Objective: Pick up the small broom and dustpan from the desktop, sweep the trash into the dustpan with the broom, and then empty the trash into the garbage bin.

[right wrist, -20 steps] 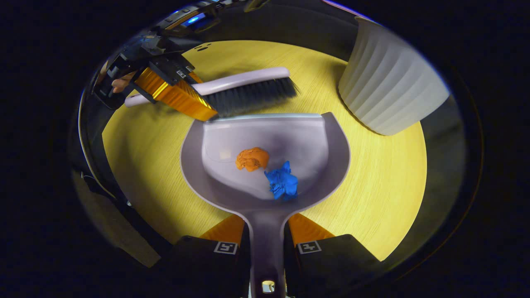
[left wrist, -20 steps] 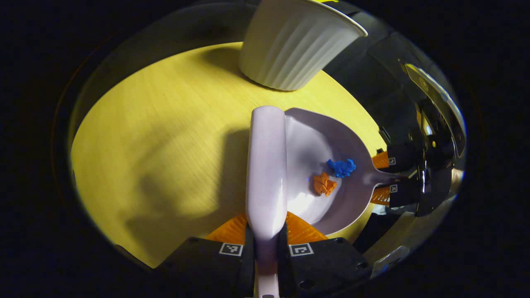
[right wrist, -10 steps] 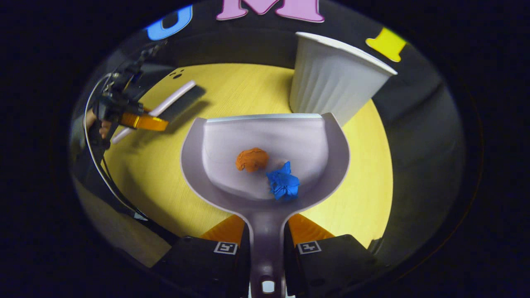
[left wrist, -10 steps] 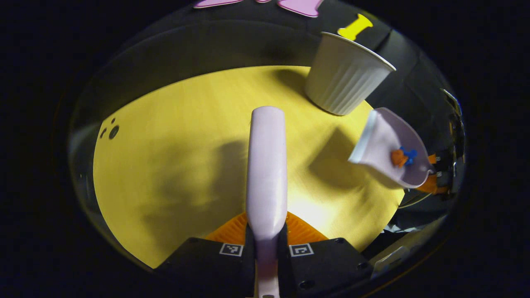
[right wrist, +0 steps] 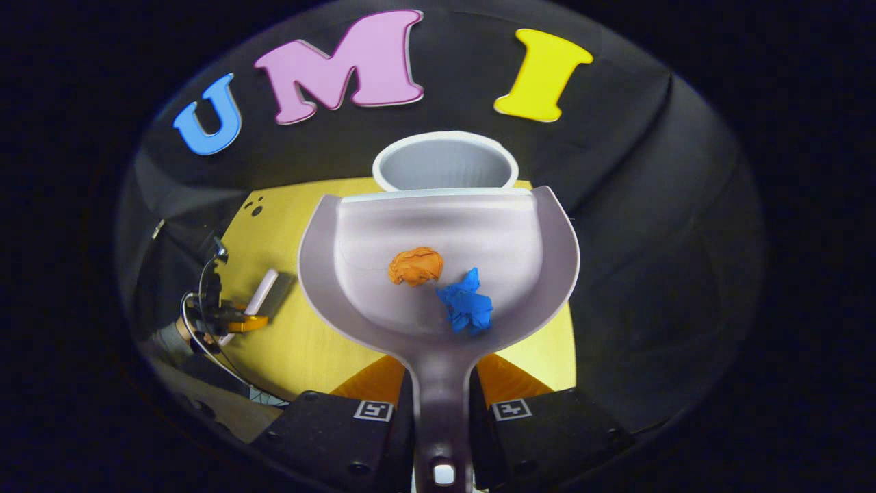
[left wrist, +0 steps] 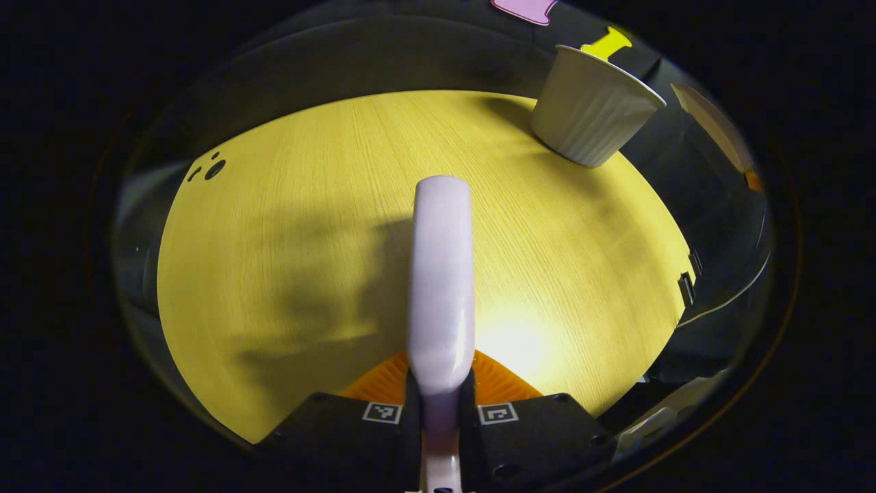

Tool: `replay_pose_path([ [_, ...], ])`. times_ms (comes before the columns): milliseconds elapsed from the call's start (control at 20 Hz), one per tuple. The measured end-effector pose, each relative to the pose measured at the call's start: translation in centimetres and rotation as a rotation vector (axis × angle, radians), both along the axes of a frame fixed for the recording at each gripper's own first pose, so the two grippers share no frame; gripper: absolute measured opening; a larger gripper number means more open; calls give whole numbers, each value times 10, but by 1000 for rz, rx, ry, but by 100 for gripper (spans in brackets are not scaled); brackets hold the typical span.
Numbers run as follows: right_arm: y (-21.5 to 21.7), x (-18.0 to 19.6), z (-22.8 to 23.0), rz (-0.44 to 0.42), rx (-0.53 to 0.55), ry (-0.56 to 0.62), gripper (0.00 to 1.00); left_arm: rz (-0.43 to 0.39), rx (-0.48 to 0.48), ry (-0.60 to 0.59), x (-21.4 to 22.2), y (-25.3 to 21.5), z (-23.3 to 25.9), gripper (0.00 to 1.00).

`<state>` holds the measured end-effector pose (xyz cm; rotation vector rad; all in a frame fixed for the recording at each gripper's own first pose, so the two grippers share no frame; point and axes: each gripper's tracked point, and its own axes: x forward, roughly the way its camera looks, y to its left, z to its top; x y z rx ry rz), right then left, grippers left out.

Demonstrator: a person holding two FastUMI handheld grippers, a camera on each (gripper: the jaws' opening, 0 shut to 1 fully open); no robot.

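My right gripper [right wrist: 441, 411] has its jaws clamped on the dustpan [right wrist: 438, 274] handle. The pan runs straight ahead to the bin [right wrist: 445, 161] mouth, top centre, carrying orange [right wrist: 415, 265] and blue [right wrist: 467, 306] scraps. My left gripper [left wrist: 439, 411] clasps the broom [left wrist: 439, 274]; its bristles are hidden.

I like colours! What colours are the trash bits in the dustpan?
Orange and blue; right gripper view.

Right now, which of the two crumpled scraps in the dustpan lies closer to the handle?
The blue scrap. It sits lower in the dustpan, toward the handle; the orange scrap lies farther up, toward the lip.
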<state>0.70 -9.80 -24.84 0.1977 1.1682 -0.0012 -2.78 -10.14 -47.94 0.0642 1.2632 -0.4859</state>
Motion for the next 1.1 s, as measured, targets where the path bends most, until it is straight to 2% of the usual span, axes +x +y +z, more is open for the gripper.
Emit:
replay_pose_path([
  [100, -42, 24, 3, 14, -93, 5, 37, -6, -10, -8, -1, -4, 3, 26],
  [150, -59, 36, 4, 32, -141, 10, 42, -11, -13, -13, -1, -6, 3, 26],
  [200, -68, 46, 3, 53, -178, 20, 37, -15, -14, -17, -2, -8, 4, 26],
  [350, -96, 78, 3, 131, -259, 68, 37, -27, -15, -25, -3, -12, 5, 26],
  [600, -111, 121, -1, 344, -382, 201, 37, -16, -9, -26, -9, -9, 5, 24],
  [650, -114, 127, -4, 400, -412, 241, 42, -8, -7, -23, -10, -8, 5, 26],
  [700, -118, 133, -4, 457, -449, 285, 37, 0, -6, -21, -11, -6, 5, 26],
  [800, -122, 143, -2, 532, -497, 347, 37, 15, -4, -19, -15, -2, 4, 26],
  [1050, -118, 151, -10, 555, -488, 365, 37, 39, -5, -9, -22, 4, 2, 26],
  [1100, -117, 152, -11, 558, -493, 360, 33, 37, -2, -9, -22, 4, 2, 26],
])
